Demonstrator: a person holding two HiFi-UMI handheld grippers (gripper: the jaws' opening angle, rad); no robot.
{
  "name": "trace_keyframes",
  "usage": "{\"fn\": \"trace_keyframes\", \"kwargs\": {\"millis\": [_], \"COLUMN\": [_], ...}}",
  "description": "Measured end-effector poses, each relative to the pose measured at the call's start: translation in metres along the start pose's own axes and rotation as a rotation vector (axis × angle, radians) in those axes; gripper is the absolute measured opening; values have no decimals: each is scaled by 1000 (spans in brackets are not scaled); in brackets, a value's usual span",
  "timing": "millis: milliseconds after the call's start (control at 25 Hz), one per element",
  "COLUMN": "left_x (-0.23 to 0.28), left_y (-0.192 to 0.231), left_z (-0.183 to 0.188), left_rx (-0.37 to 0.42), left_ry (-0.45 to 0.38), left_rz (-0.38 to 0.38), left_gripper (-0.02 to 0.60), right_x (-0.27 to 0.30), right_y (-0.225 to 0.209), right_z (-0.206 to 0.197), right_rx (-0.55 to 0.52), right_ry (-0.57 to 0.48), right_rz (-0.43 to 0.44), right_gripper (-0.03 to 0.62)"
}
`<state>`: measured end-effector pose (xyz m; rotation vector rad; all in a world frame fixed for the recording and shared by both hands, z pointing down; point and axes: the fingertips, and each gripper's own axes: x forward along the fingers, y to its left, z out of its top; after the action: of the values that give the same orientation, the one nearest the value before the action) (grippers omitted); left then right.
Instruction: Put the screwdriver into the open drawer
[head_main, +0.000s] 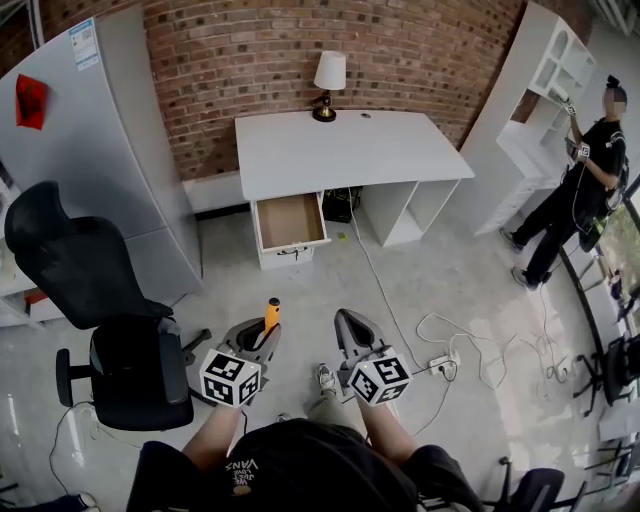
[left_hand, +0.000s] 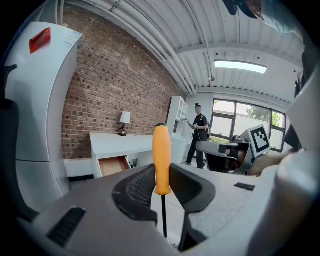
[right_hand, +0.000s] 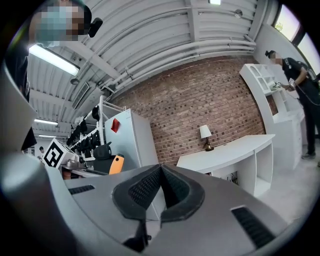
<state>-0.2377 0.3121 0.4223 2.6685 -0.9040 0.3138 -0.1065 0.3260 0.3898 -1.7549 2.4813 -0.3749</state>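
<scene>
Screwdriver (left_hand: 161, 160): handle smooth orange plastic with a slight sheen; shaft thin dark metal. Left gripper (left_hand: 161, 170) and right gripper (right_hand: 161, 172): shells matt grey plastic; jaws lined with black pads, fine cross-hatched texture, rubbery look. Drawer (head_main: 290, 220): inside bare brown wood, matt; front white. Counter (head_main: 340, 150): smooth white, matt. Brick wall (head_main: 260, 50): rough red-brown brick. Floor (head_main: 450, 290): pale, smooth, faintly glossy.

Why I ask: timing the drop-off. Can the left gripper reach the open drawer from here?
Probably not yet: the left gripper, shut on the screwdriver, is well short of the drawer; only bare floor lies between.
</scene>
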Motion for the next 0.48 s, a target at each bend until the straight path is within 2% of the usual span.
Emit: {"fn": "trace_keyframes", "kwargs": {"millis": [480], "left_x": [116], "left_y": [37], "left_z": [41], "left_rx": [-26], "left_ry": [-5], "left_rz": [84], "left_gripper": [87], "right_x": [82], "right_y": [-104], "right_z": [19], "right_rx": [7], "right_ry": [52], "right_rz": [69], "right_gripper": [-5]}}
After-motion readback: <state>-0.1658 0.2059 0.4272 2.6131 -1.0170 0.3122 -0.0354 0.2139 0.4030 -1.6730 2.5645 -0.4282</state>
